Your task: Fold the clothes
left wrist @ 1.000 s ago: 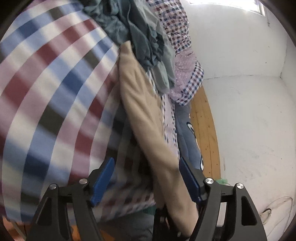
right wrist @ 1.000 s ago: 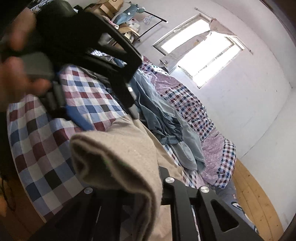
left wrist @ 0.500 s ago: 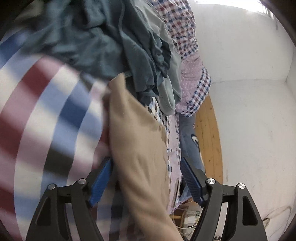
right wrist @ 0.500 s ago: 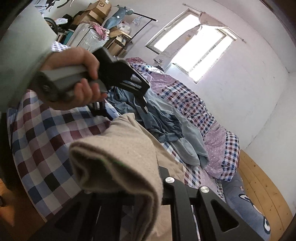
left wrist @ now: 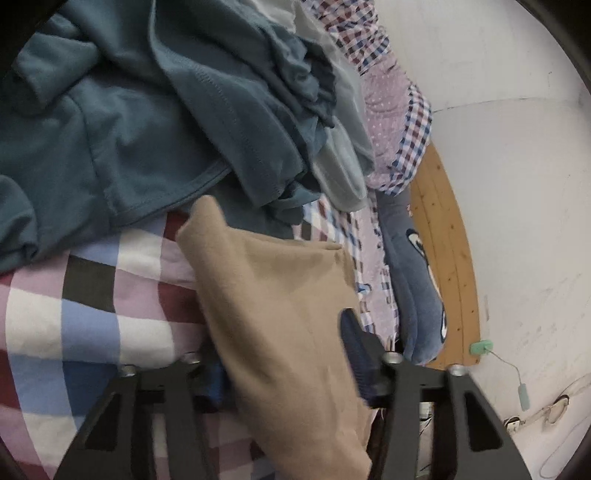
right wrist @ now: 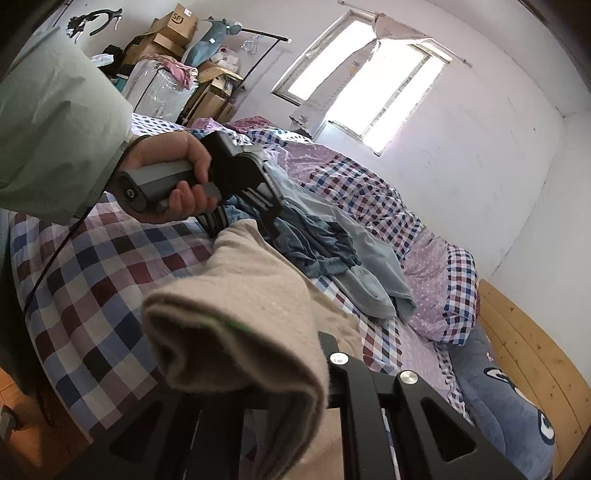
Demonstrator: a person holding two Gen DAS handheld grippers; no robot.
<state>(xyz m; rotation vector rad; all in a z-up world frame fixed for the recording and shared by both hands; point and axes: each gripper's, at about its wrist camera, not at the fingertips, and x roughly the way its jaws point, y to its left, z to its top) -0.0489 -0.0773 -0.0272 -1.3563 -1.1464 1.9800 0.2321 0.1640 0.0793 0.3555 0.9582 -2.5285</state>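
Beige garment [left wrist: 280, 317] spans both grippers; left gripper [left wrist: 284, 354] clamps it; right gripper [right wrist: 258, 373] hidden, grip unclear.

Only one readable mark: "SF" printed in dark letters on the side of a cardboard box [right wrist: 180, 23], topmost in the stack at the far wall, seen from the right wrist. Nothing legible anywhere from the left wrist.
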